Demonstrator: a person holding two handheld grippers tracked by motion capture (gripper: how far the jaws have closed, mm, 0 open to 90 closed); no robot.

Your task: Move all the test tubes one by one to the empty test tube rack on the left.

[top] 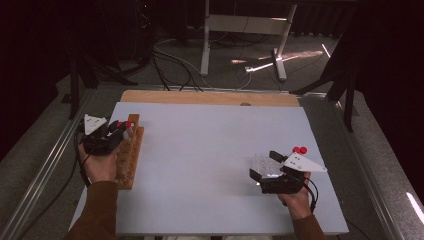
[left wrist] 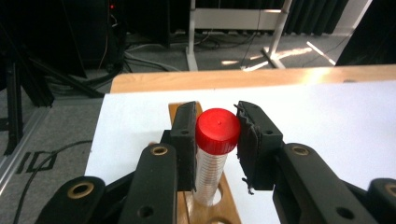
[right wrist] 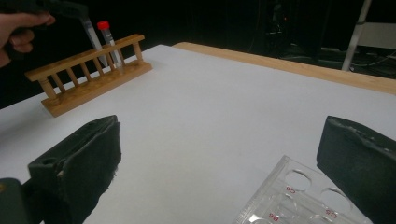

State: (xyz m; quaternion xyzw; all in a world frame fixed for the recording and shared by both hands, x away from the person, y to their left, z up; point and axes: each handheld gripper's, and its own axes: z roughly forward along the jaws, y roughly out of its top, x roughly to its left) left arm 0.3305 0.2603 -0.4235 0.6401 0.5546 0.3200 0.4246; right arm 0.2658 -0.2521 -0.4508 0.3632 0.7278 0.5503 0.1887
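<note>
Near edge, right: right gripper (top: 265,167) low over white table (top: 210,150), jaws wide apart, nothing clamped; clear well plate (right wrist: 303,198) lying flat between them, pads not pressing it. Left side: left gripper (left wrist: 217,135) clamped on red-capped tube (left wrist: 214,154), pads tight on the cap. Tube upright, lower end sitting in a hole of wooden rack (top: 129,150). Second capped tube (right wrist: 108,39) standing in the same rack, just beyond.
</note>
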